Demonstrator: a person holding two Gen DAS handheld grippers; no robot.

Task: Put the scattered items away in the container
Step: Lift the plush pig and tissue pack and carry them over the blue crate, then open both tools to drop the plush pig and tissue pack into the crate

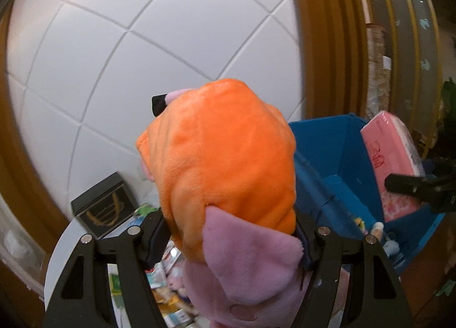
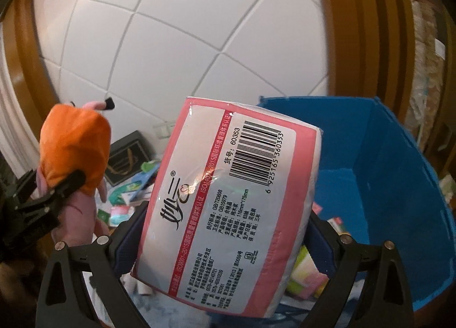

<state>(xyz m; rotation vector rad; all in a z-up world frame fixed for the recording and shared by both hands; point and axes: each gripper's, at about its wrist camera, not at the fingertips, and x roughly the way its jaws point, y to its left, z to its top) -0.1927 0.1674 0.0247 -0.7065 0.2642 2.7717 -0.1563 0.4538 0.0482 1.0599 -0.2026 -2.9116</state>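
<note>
Both hands full right now. My left gripper has its fingers clamped on a plush toy, pink body with an orange outfit, pads pressing in on both sides around its middle so it sits upright between them, held up off the table. My right gripper is squeezing a pink tissue pack from both sides, label and barcode facing the camera, tilted a bit. The blue bin is just right of the pack and partly behind it, open top, with a few small colourful things already in the bottom. Below, on the white table, there's a black box and a scatter of packets near the tiled wall.
</note>
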